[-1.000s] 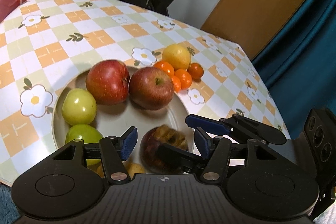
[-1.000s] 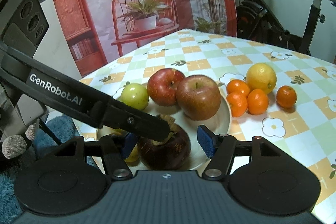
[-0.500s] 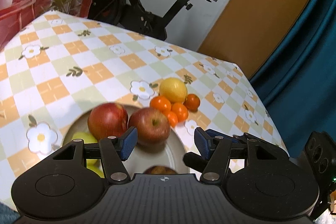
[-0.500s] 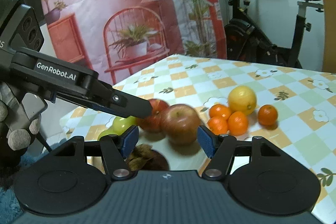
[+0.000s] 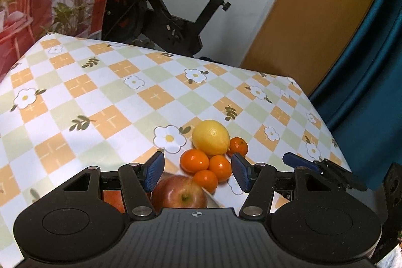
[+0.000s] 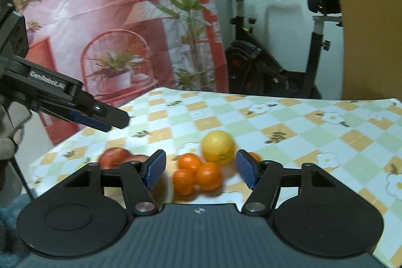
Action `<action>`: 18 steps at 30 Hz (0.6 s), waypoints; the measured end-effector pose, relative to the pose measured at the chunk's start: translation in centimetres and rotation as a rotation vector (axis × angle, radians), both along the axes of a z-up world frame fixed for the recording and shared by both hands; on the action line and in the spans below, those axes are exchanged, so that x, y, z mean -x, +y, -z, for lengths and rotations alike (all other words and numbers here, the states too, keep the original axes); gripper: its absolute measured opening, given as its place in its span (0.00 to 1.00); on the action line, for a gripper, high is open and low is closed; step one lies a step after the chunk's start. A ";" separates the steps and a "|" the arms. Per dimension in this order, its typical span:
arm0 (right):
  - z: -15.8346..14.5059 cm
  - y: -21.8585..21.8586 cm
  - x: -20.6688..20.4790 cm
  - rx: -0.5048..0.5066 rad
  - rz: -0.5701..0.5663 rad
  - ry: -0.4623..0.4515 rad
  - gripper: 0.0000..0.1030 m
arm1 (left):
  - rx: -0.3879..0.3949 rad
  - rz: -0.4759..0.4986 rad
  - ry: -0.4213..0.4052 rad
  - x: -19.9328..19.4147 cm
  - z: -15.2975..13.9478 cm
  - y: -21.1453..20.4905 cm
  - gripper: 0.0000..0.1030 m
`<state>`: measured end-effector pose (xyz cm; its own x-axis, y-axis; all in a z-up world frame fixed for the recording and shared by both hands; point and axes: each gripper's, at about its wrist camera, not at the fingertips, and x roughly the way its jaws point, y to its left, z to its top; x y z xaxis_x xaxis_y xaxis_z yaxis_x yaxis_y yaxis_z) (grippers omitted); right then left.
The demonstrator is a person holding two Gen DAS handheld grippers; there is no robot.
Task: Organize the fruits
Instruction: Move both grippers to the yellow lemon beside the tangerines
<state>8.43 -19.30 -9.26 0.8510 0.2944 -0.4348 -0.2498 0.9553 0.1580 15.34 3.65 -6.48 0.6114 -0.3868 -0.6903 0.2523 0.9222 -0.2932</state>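
Note:
A yellow lemon [image 5: 211, 137] lies on the checked tablecloth with several small oranges [image 5: 195, 161] around its near side. A red apple [image 5: 179, 195] sits on the white plate [image 5: 213, 200], mostly hidden behind my left gripper [image 5: 197, 173], which is open and empty above them. In the right wrist view the lemon [image 6: 218, 147], the oranges [image 6: 208, 175] and two red apples [image 6: 114, 157] show. My right gripper [image 6: 201, 172] is open and empty, raised near the oranges.
The flowered tablecloth [image 5: 105, 97] stretches beyond the fruit. An exercise bike [image 5: 176, 16] stands behind the table, a teal curtain [image 5: 364, 67] at the right. The left gripper's fingers [image 6: 100, 117] reach in at the right wrist view's left.
Both grippers have lifted and pulled back from the plate. The dark fruit and the green apples have dropped out of view. Both stay open.

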 end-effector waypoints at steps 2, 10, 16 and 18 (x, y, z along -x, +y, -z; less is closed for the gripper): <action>0.3 -0.5 -0.3 0.005 0.012 0.006 0.60 | -0.014 0.010 0.003 -0.8 0.1 -0.6 0.58; 1.1 -1.0 -3.0 0.010 0.001 0.039 0.58 | -0.001 0.011 0.048 -5.5 1.1 -2.4 0.58; 1.8 -0.2 -6.8 0.015 -0.034 0.090 0.57 | 0.034 0.018 0.129 -9.0 3.0 -4.0 0.58; 2.2 0.0 -8.0 0.008 -0.045 0.114 0.57 | 0.043 0.019 0.150 -9.7 3.7 -4.4 0.58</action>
<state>16.43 -19.28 -11.45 0.7818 0.3273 -0.5307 -0.2730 0.9449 0.1806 25.06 -0.76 -10.22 0.4953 -0.4285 -0.7557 0.2200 0.9034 -0.3680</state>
